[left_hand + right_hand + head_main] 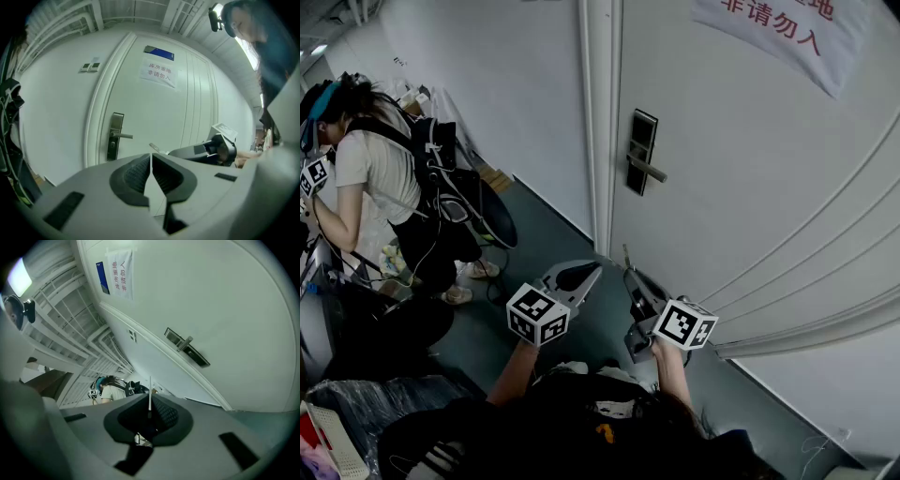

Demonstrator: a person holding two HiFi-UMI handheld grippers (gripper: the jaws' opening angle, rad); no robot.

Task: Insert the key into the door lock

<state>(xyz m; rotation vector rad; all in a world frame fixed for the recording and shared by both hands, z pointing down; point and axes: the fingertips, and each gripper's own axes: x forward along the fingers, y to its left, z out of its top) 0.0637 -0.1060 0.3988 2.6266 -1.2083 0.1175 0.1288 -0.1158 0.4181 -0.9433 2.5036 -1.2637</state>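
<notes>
A dark metal lock plate [641, 148] with a lever handle [648, 170] sits on the white door [750, 187]. My right gripper [632, 277] is below the lock, well short of it, shut on a thin key [627, 255] that points up toward the door. In the right gripper view the key blade [150, 397] sticks out between the shut jaws, with the lock plate [187, 347] far ahead. My left gripper [587, 274] is beside the right one, shut and holding nothing. From the left gripper view, the lock plate [114, 136], right gripper [161, 153] and key [156, 149] all show.
A paper sign [787, 28] with red print hangs on the door. The door frame [600, 122] runs left of the lock. Another person [384, 178] with a backpack stands at the left by the wall. Dark bags [384, 328] lie on the floor.
</notes>
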